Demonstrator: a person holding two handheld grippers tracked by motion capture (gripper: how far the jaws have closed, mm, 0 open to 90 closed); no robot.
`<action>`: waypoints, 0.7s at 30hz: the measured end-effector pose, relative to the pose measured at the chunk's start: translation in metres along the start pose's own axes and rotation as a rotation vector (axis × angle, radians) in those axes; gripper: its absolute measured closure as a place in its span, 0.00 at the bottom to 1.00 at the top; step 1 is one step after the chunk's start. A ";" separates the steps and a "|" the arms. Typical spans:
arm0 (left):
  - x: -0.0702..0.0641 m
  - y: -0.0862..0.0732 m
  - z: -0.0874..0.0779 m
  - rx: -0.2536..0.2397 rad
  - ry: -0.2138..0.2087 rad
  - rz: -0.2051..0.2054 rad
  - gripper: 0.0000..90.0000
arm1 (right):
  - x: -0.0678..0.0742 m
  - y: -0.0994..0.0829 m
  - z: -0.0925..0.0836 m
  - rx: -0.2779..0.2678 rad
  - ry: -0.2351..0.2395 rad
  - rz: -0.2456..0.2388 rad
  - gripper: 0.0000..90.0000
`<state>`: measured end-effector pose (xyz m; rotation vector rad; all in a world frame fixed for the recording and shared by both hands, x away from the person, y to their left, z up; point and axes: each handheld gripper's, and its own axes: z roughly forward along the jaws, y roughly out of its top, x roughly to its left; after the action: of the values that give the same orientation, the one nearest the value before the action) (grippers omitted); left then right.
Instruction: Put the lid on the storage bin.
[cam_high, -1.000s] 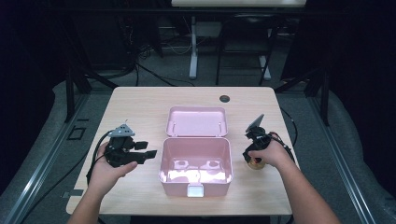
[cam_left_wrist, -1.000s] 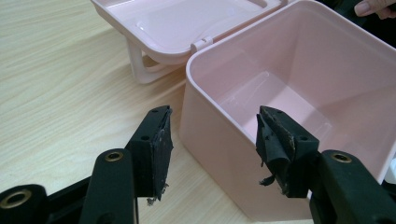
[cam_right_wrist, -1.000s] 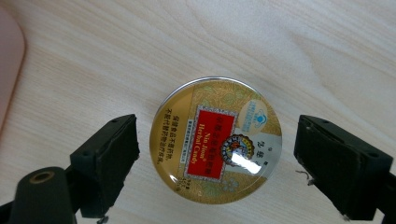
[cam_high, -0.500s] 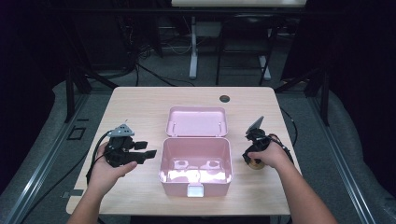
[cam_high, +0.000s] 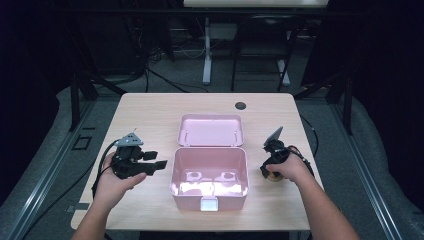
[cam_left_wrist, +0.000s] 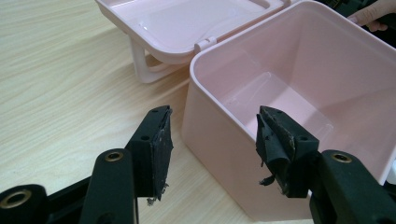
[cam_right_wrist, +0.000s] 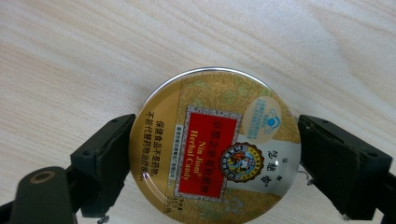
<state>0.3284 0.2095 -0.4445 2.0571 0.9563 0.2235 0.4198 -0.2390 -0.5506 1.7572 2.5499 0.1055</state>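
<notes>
One pale wooden table (cam_high: 150, 115), dark room.

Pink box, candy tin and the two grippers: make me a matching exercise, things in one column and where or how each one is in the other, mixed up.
Things:
1. pink box
2. lid
3. candy tin
4. left gripper

States:
A. lying on the table between the right gripper's fingers
B. open, beside the box's left wall
C. open in the middle of the table, nothing inside
D. swung back behind the box, inner side up

Pairs: 1-C, 2-D, 3-A, 4-B
</notes>
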 end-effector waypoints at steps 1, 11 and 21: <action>0.000 0.000 0.000 -0.001 0.001 0.003 0.50 | 0.000 0.000 0.000 0.006 0.000 0.001 0.16; 0.000 0.000 0.000 -0.006 0.005 0.001 0.50 | 0.001 -0.001 0.004 0.020 0.003 -0.005 0.17; 0.001 0.000 -0.001 -0.008 0.007 -0.003 0.50 | 0.001 0.001 0.002 0.045 0.004 -0.011 0.21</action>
<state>0.3286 0.2109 -0.4444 2.0489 0.9618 0.2327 0.4202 -0.2374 -0.5521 1.7595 2.5841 0.0520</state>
